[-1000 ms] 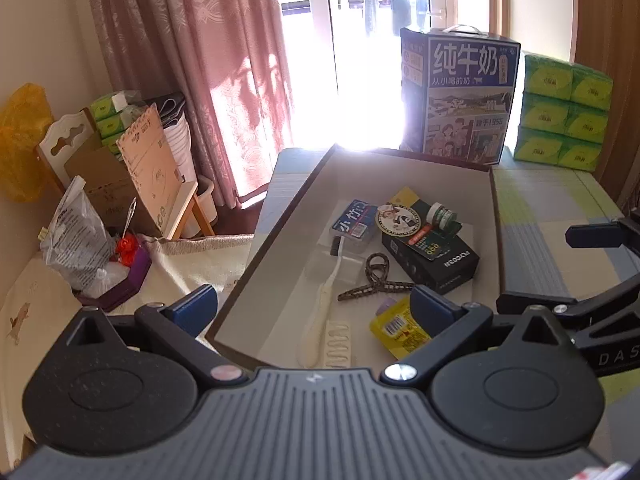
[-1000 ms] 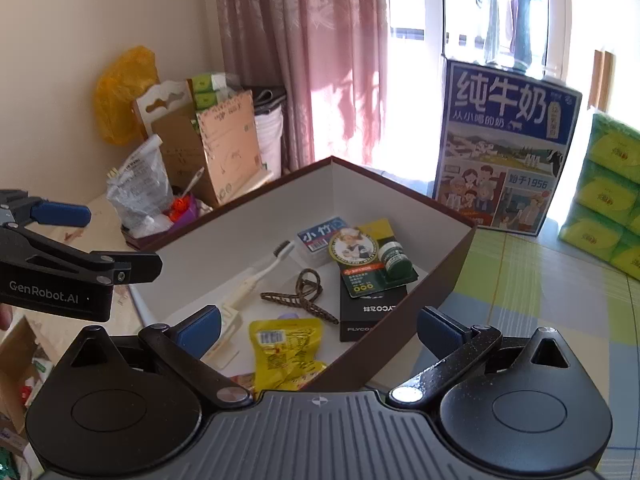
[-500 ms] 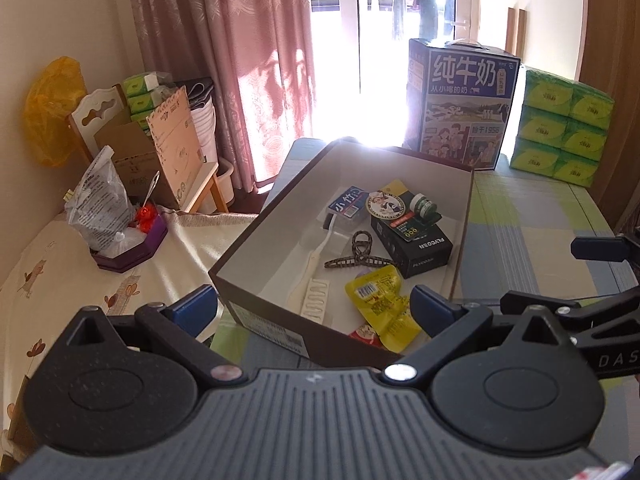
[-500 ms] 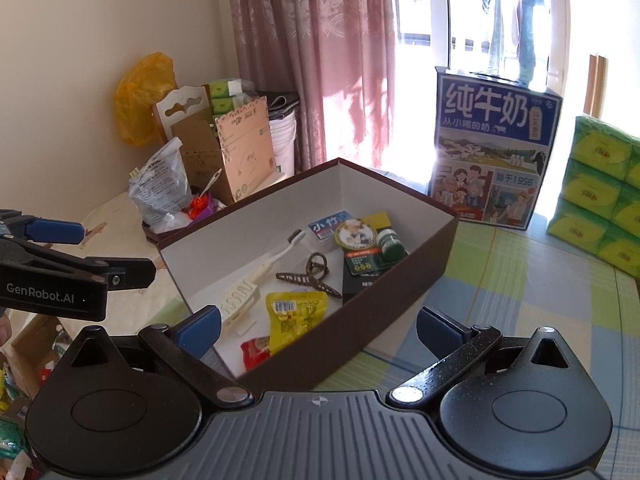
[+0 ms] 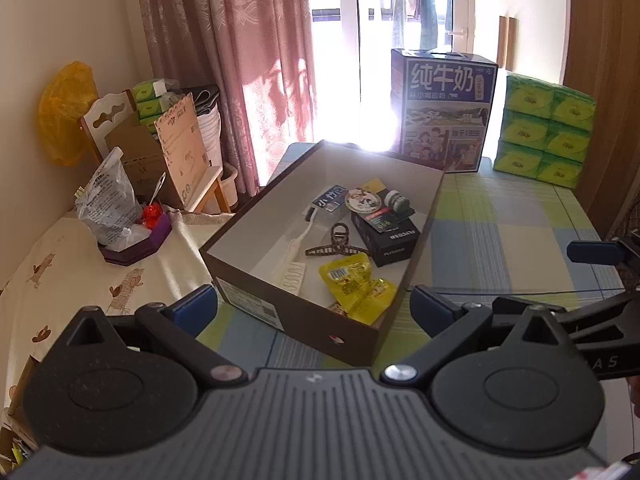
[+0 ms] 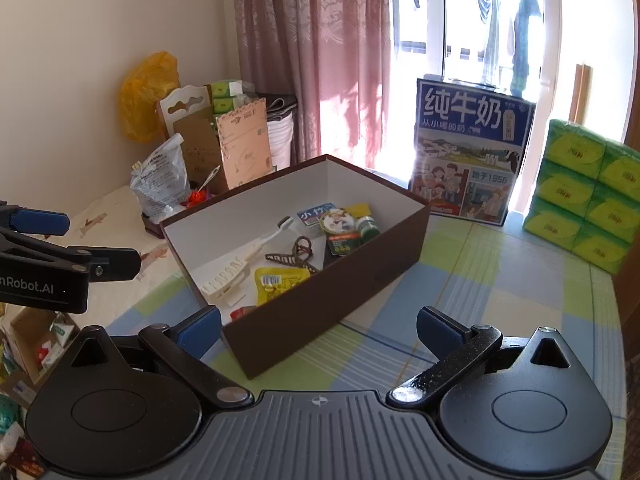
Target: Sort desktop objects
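Left gripper (image 5: 312,306): spread wide, empty, hovering short of the box's near end, aimed along its length.
Right gripper (image 6: 318,330): spread wide, empty, hovering off the box's near corner, aimed across it at a slant.
Box (image 5: 244,296): brown, open-topped, on the checked cloth; long axis running away from both grippers toward the milk carton (image 5: 444,114).
Pouch (image 5: 354,282): yellow, at the box's near end, closest item to both grippers.
Clip (image 5: 336,242): brown, mid-box, just beyond the pouch, lying crosswise.
Toothbrush (image 5: 294,248): white, along the box's left wall, parallel to its long axis.
Far end of box: black carton (image 5: 390,236), round tin, small green bottle, clustered together.
Nearer gripper: judged left, square on to the box's near end; right better placed for the far cluster.
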`<state>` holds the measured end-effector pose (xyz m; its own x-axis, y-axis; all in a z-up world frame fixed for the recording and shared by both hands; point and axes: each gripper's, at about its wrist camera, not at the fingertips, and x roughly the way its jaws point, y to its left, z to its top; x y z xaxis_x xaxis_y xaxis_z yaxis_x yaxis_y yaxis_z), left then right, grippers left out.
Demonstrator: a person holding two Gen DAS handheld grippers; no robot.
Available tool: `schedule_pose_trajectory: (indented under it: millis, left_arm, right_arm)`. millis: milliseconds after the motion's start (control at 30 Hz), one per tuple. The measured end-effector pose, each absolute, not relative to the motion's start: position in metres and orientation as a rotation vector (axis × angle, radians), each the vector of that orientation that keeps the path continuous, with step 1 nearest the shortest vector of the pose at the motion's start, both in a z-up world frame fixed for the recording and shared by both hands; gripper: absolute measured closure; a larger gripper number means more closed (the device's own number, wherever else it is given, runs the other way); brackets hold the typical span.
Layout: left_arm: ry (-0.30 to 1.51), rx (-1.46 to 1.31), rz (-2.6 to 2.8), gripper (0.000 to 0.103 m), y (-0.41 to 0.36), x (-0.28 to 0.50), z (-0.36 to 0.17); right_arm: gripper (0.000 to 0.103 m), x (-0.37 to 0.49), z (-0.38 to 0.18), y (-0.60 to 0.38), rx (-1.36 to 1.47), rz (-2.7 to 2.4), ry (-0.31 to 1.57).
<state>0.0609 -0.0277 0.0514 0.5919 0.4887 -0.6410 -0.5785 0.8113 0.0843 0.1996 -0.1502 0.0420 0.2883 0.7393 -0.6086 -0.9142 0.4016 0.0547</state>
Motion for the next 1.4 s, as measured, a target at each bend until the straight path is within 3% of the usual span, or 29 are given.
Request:
schedule_pose_trajectory:
  millis: [1400]
  left_arm:
    - [0.777, -0.196, 0.722, 0.002, -0.104, 0.042, 0.022]
  right_arm:
    - [0.002, 0.194, 0.022, -0.218, -0.393, 1.208, 0.650]
